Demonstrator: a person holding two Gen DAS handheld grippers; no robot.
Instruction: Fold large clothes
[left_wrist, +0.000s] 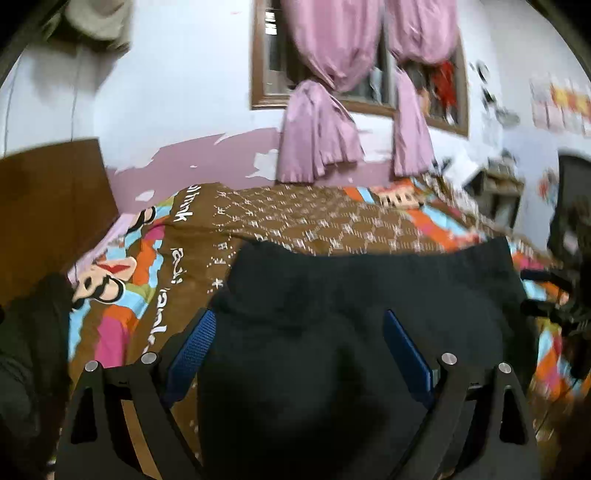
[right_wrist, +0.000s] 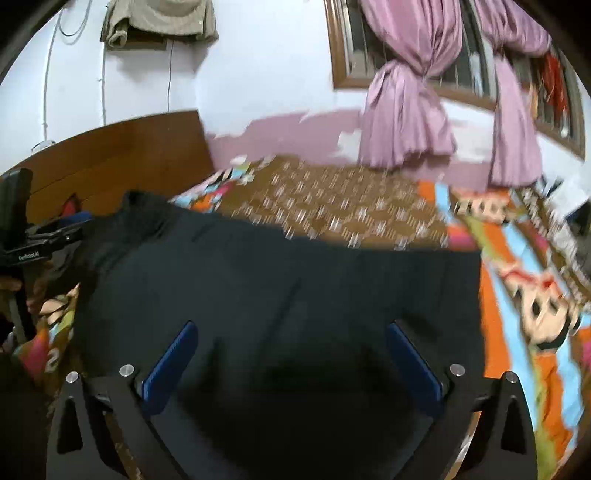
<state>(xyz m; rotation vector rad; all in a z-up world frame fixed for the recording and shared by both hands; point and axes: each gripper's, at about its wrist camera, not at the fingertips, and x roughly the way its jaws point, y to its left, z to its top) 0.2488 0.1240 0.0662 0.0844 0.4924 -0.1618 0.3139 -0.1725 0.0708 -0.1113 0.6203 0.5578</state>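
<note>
A large dark garment (left_wrist: 369, 288) lies spread flat on the patterned bedspread (left_wrist: 295, 221), its far edge fairly straight. In the left wrist view my left gripper (left_wrist: 299, 321) hovers over the garment's left part. It is open, its blue pads (left_wrist: 195, 347) wide apart with only flat cloth below them. In the right wrist view the same garment (right_wrist: 295, 266) fills the middle of the picture. My right gripper (right_wrist: 291, 328) stands open above it, and its blue pads (right_wrist: 413, 362) press on nothing. The left gripper's black body (right_wrist: 33, 243) shows at the garment's left edge.
A wooden headboard (right_wrist: 110, 158) stands at the left of the bed, with a dark pile of clothes (left_wrist: 26, 332) in front of it. Pink curtains (left_wrist: 317, 129) hang at the window behind the bed. A dark chair (left_wrist: 572, 206) stands at the right.
</note>
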